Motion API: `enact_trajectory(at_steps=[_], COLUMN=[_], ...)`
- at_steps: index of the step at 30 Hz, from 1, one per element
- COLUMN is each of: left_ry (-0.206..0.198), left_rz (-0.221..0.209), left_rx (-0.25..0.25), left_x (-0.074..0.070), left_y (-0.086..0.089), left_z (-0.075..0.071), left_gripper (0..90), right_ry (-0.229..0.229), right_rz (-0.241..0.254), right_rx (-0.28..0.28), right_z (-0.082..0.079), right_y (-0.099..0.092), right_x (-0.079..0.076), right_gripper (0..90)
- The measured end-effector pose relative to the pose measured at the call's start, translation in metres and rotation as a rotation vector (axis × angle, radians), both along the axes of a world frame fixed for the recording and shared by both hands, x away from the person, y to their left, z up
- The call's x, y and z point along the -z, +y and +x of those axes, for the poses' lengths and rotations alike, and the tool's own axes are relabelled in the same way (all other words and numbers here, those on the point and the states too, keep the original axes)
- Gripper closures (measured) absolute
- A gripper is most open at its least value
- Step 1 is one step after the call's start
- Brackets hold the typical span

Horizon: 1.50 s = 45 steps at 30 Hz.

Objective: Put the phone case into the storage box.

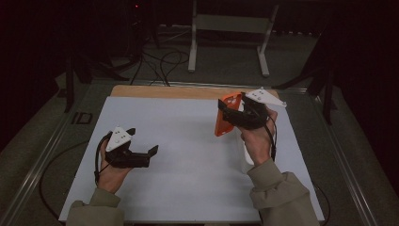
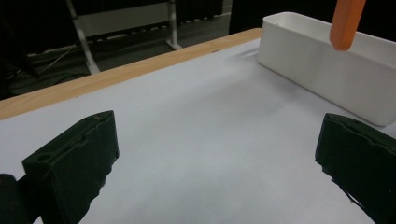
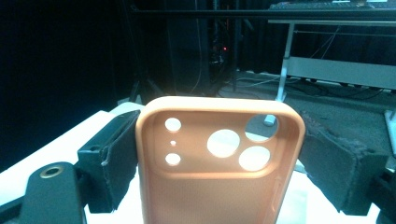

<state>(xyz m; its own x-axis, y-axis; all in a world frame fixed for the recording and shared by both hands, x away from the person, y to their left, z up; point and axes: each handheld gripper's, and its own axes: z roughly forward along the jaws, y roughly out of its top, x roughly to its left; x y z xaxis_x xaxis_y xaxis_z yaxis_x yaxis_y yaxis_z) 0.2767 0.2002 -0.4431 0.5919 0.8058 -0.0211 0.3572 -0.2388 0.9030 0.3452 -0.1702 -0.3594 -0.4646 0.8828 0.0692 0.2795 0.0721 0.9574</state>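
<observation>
High view: nearest the camera, two sleeved forearms come in from the bottom edge over a pale sheet covering the table (image 1: 188, 188). The left gripper (image 1: 149, 155) hovers low over the sheet on the left side, its two black jaws spread wide with nothing between them. Farther in and to the right, the right gripper (image 1: 225, 113) is held raised above the sheet, clamped across the width of an orange phone case (image 1: 227, 114), which stands roughly upright in the air. Just beside the right hand, partly hidden by it, sits a white bin (image 1: 246, 157). Beyond the sheet runs the table's wooden edge (image 1: 164, 91), then a dark floor with cables and a white frame stand (image 1: 230, 28).

In the right gripper view, the padded jaws press on the case's two long sides just below the camera cut-outs, with the hollow inner face turned toward the lens. The jaws stand wide, but only because the case is wide; the grip looks firm.

In the left gripper view, the open jaws frame bare sheet, with the long white bin ahead at the right and the case's lower end hanging above the bin's rim.

The step appears to be lowering the case into the bin. To do it well, bring the case's lower end squarely over the opening, keep it upright so no corner catches the rim, and lower it inside before easing the jaws apart. The left gripper could steady the bin if it slides.
</observation>
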Motion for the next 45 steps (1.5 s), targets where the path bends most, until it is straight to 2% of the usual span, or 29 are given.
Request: enact_trajectory(at_steps=[23,30,45], left_ry=[-0.025,-0.046,-0.048], left_rz=[-0.002,0.023,-0.01], left_rx=[-0.007,-0.019,-0.072], left_x=[0.013,0.02,0.037], left_y=[0.018,0.023,0.039], left_z=[-0.011,-0.021,-0.037], left_gripper=[0.1,0.2,0.2], right_ry=[-0.001,-0.001,-0.002], right_rz=[-0.021,-0.025,-0.033], right_rx=[0.048,0.057,0.084], right_z=[0.013,0.016,0.023], right_y=[-0.015,-0.018,-0.025], right_x=[0.003,0.003,0.001], right_gripper=[16.7,16.6,16.6])
